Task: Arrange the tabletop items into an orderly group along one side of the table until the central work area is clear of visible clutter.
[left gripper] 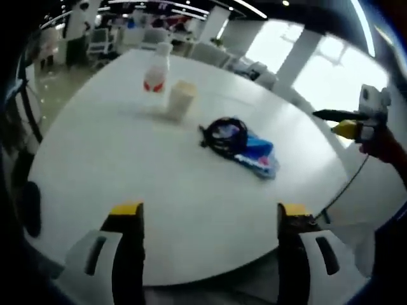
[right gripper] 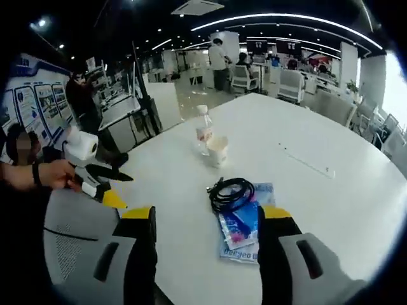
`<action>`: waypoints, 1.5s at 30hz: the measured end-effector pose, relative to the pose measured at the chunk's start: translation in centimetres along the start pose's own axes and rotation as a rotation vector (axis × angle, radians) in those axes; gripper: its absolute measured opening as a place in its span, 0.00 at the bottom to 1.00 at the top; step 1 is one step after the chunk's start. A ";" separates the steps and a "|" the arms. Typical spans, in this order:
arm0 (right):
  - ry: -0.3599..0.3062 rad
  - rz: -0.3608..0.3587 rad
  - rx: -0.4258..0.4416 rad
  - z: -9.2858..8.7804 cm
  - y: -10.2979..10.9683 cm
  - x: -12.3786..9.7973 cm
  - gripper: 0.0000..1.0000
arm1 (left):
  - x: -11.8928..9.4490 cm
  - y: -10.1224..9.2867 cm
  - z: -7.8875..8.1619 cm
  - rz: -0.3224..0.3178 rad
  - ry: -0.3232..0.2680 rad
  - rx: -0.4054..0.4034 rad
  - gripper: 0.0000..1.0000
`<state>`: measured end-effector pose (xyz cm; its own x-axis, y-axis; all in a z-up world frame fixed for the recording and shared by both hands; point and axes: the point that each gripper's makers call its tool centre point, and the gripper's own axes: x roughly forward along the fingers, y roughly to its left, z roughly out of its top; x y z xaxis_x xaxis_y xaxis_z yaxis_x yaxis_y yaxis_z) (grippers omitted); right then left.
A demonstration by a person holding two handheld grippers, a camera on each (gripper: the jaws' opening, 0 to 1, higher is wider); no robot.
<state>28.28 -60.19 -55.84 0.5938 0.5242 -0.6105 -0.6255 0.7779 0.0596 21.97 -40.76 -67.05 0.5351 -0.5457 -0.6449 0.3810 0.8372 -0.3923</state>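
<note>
Your left gripper (left gripper: 206, 213) and right gripper (right gripper: 202, 215) both hold their jaws wide apart, touching nothing. On the white tabletop (left gripper: 127, 146), a coiled cable (right gripper: 231, 192) rests on blue packets (right gripper: 243, 227), near a cup (right gripper: 217, 151) and bottle (right gripper: 203, 130).

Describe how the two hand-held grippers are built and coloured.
Each gripper has two black jaws with yellow tips on grey-white bodies. The left gripper shows a white box on top and a wristband on the hand holding it; the right gripper trails a thin dark cable.

bright, window glare | ceiling strip lights | left gripper view blurry | fisheye warp
</note>
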 end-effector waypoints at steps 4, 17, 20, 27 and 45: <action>0.003 0.016 -0.016 3.2 -1.0 1.5 0.65 | 0.1 0.0 0.1 0.000 -0.005 -0.004 0.83; 0.054 -0.014 -0.195 16.1 -4.7 5.4 0.65 | 0.4 -0.2 0.0 -0.010 -0.017 -0.024 0.83; 0.032 0.011 -0.186 19.3 -5.2 6.7 0.64 | 0.4 -0.2 -0.1 -0.014 -0.017 -0.028 0.83; 0.092 0.034 -0.288 23.1 -5.3 10.4 0.63 | 0.3 -0.2 -0.1 -0.028 -0.025 -0.051 0.82; 0.357 0.146 -0.322 15.7 -4.9 21.6 0.63 | 0.0 0.3 0.9 -0.066 -0.077 -0.138 0.82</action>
<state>52.19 -47.25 -56.91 0.3130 0.4244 -0.8497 -0.8472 0.5291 -0.0478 22.74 -40.47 -66.58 0.5705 -0.5960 -0.5651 0.3125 0.7938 -0.5217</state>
